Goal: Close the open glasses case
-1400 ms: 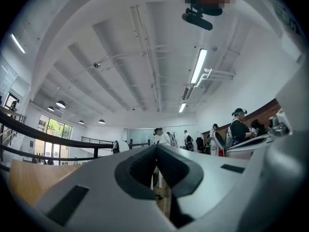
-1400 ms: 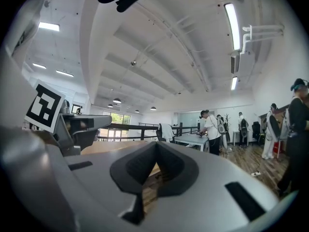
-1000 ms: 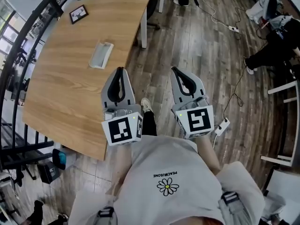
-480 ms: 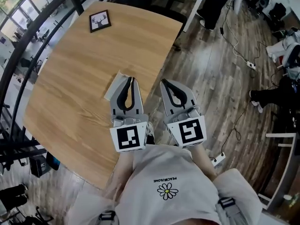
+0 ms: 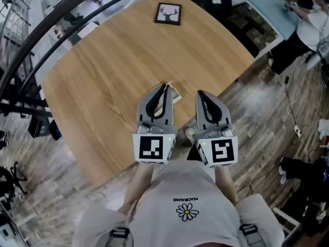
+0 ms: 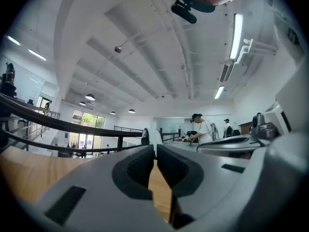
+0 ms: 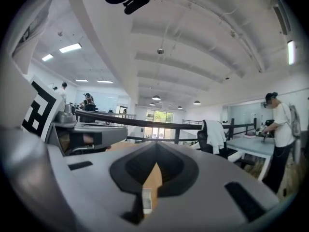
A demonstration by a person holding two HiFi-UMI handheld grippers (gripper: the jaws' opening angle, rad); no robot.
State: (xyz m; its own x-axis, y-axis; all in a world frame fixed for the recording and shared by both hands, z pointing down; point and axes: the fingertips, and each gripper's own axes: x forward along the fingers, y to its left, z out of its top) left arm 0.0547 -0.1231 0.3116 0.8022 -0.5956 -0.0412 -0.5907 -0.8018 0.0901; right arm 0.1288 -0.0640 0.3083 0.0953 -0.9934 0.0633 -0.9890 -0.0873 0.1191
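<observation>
Head view first: the left claw (image 5: 164,87) and the right claw (image 5: 200,93) sit side by side at 6 o'clock on the wooden desk (image 5: 103,60), both pointing to 12. The glasses case (image 5: 176,95) is a pale sliver peeking out at 1 o'clock from the left claw's tip, between the two tips and mostly hidden under the left one, so there's no telling how its lid stands. Up at 12 o'clock on the desk lies a black picture frame (image 5: 168,13) with a deer's head on it. As for writing, the person's white shirt (image 5: 185,189) reads "PEACMUSONE", upside down here, above a daisy print (image 5: 187,210); each claw's cube carries black-and-white square markers, no letters. The case and the frame show in the head view only. The gripper views give what the head view cannot: the left claw clenched on nothing, its jaws together, and the right claw clenched too, tips meeting, with bare desk beyond. They also show a dark railing (image 7: 183,125) and a white garment (image 7: 214,132) draped over a chair at 3 o'clock.
</observation>
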